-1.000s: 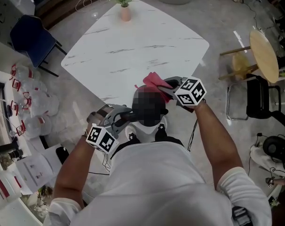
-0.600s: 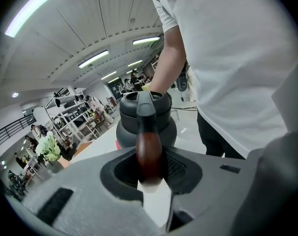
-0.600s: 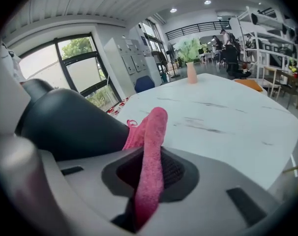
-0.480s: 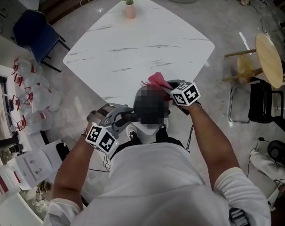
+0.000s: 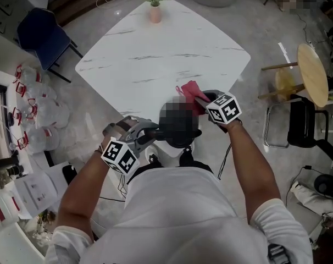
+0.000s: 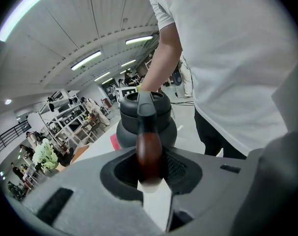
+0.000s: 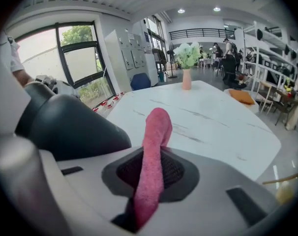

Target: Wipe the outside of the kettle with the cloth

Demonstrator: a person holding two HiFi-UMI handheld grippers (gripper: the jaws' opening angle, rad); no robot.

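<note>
A dark grey kettle [image 5: 183, 142] hangs above the near corner of the white table, partly under a mosaic patch. My left gripper [image 5: 149, 133] is shut on the kettle's brown wooden handle [image 6: 149, 154], with the kettle body [image 6: 146, 124] straight ahead of the jaws. My right gripper [image 5: 206, 99] is shut on a pink cloth [image 5: 191, 92] at the kettle's right side. In the right gripper view the cloth [image 7: 154, 151] sticks up from between the jaws, and the kettle's dark wall [image 7: 65, 127] is close on the left.
The white marble table [image 5: 155, 59] carries a vase of flowers [image 5: 155, 10] at its far corner. A blue chair [image 5: 40, 34] and several water bottles [image 5: 37, 114] are on the left. A round wooden stool [image 5: 312, 67] and a black chair [image 5: 304, 120] stand on the right.
My right gripper has come down a little with the pink cloth, closer beside the kettle. My left gripper keeps its hold on the handle in the same place.
</note>
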